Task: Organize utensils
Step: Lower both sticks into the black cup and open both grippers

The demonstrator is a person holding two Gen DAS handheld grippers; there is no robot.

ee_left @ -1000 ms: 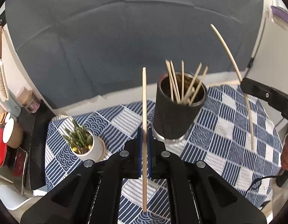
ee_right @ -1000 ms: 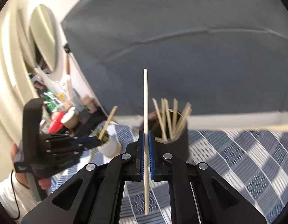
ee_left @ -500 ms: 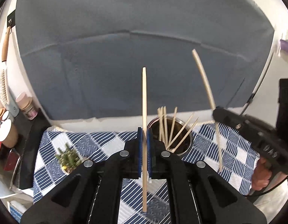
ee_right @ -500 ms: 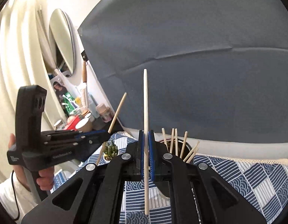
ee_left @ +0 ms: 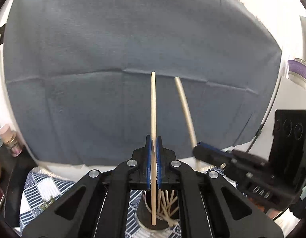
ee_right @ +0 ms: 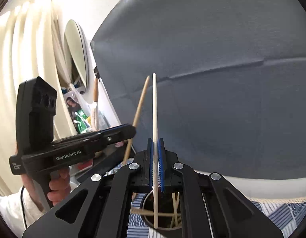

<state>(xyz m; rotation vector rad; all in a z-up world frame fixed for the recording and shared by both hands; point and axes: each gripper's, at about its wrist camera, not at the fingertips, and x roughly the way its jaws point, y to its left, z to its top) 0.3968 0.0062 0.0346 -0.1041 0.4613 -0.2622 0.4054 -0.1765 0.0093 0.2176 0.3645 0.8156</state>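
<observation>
My left tongs (ee_left: 153, 164) clamp a wooden chopstick (ee_left: 153, 119) upright between their blue pads, its lower end hanging over the mouth of the dark cylindrical holder (ee_left: 142, 216) on the checked cloth (ee_left: 39, 184) covering the worktop. My right tongs (ee_right: 155, 164) pinch a paler chopstick (ee_right: 154, 109) the same way, its tip above the same holder (ee_right: 147, 202). More sticks (ee_left: 166, 208) lean inside it. A grey backdrop (ee_left: 113, 59) fills the rear.

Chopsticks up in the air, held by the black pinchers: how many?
2. One chopstick stands in the left gripper, another chopstick in the right gripper. More sit below in the holder.
</observation>
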